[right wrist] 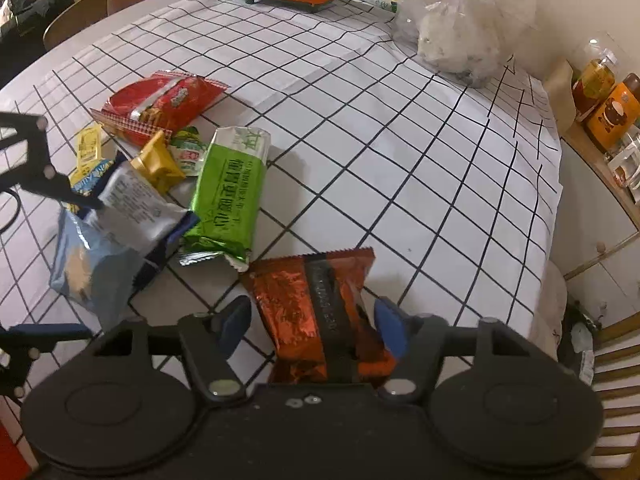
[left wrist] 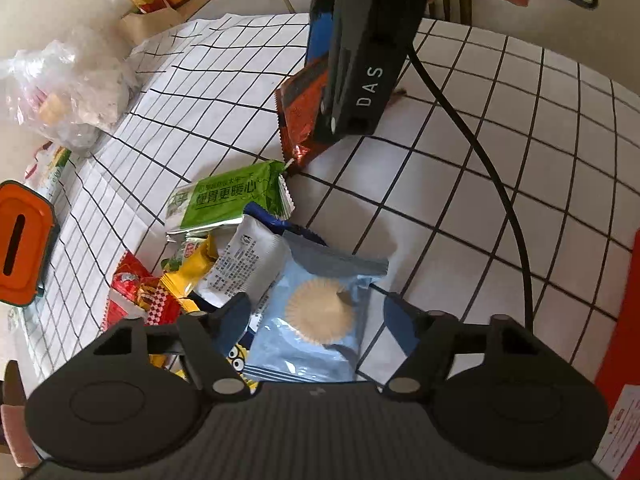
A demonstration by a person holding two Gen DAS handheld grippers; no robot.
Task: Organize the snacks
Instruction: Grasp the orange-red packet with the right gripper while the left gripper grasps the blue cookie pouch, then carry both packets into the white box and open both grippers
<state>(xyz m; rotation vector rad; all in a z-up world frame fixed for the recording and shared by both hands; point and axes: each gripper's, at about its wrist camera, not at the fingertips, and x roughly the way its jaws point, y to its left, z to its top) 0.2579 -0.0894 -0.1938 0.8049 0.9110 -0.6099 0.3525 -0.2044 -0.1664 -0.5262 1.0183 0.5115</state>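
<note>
Straddling the copper foil packet (right wrist: 320, 312), the right gripper (right wrist: 314, 322) has its jaws apart, one pad at the crinkled edge; slick foil could squirt sideways as they pinch. The left gripper (left wrist: 316, 316), also apart, brackets the pale blue cake pouch (left wrist: 316, 320), whose soft puffy film may buckle and drag the overlapping white sachet (left wrist: 248, 260). Both lie mid-surface on the grid cloth (right wrist: 360, 120), beside the green wafer pack (right wrist: 228, 196).
</note>
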